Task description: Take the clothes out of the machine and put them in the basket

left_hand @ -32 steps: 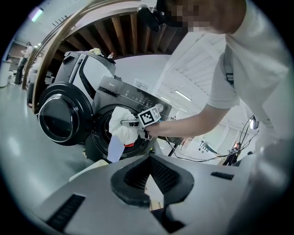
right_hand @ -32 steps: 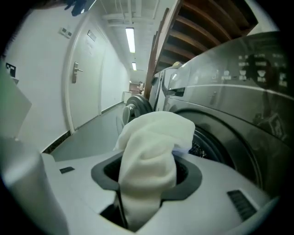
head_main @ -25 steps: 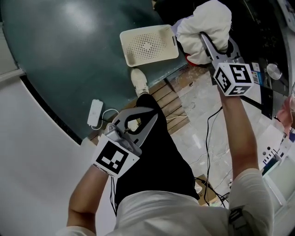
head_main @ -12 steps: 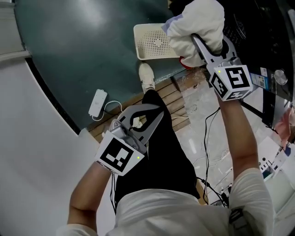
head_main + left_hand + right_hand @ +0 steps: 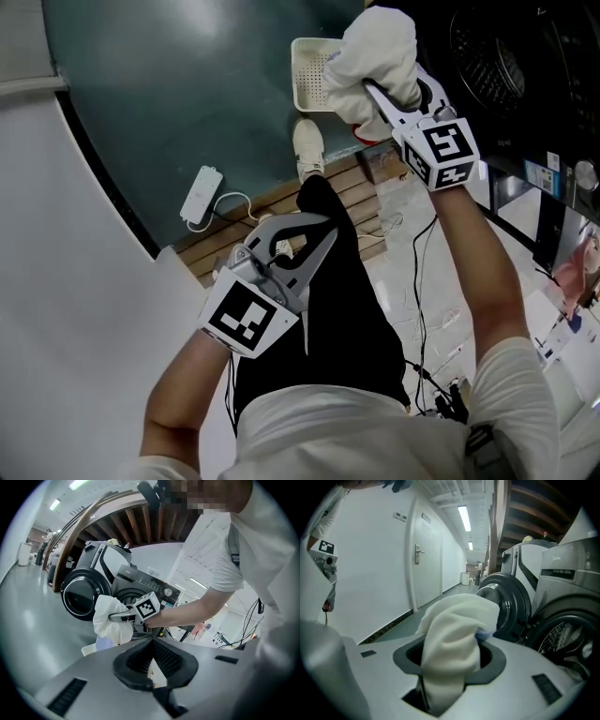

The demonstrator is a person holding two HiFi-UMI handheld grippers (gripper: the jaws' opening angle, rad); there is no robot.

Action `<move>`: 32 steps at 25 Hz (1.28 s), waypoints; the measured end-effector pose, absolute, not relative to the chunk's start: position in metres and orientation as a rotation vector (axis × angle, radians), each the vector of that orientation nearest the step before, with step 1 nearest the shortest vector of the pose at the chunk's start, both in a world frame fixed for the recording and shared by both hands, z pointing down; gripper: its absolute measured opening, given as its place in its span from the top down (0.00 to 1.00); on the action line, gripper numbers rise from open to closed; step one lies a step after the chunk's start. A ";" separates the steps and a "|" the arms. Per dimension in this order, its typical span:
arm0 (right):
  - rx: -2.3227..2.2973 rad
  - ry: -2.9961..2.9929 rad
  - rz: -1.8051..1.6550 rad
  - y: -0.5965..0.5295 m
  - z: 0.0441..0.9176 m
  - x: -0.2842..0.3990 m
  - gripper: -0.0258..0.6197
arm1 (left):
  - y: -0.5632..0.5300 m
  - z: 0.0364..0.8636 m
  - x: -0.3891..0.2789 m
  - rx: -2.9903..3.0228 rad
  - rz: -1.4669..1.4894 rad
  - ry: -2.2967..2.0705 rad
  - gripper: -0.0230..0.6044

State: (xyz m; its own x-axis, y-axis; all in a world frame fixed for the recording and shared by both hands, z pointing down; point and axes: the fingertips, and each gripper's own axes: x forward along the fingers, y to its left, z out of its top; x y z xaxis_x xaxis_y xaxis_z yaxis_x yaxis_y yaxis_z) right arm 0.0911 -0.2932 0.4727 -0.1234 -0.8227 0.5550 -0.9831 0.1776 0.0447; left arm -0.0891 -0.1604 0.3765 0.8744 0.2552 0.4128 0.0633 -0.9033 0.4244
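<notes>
A bundled white cloth point(image 5: 380, 47) is clamped in my right gripper point(image 5: 380, 89), which is shut on it above the right edge of the cream perforated basket point(image 5: 309, 80) on the dark floor. In the right gripper view the white cloth point(image 5: 454, 630) fills the jaws, with a pale blue fold beside it. The washing machine's open drum point(image 5: 497, 56) lies to the right of that hand. My left gripper point(image 5: 326, 232) hangs lower, over the person's dark trousers, shut and empty. Its own view shows the right gripper point(image 5: 122, 617), the cloth point(image 5: 110, 618) and the machine's round door point(image 5: 82, 595).
A white power strip point(image 5: 200, 197) with its cord lies on the floor at the left. Wooden slats point(image 5: 347, 202) and loose cables point(image 5: 427, 281) run under the person's legs, and a white shoe point(image 5: 307, 150) stands just below the basket. A white wall panel fills the left side.
My right gripper has carried the white cloth left and down, away from the machine, until it hangs over the basket's right edge. The left gripper has drifted a little and stays shut.
</notes>
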 end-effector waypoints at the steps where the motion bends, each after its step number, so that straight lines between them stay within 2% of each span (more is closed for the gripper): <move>1: 1.679 -2.001 0.473 -0.295 0.483 0.089 0.64 | -0.161 0.378 -0.090 2.638 0.661 0.233 0.97; 32: 1.266 -1.800 0.843 -0.332 0.806 0.111 0.63 | -0.220 0.466 -0.062 2.489 0.731 0.162 0.97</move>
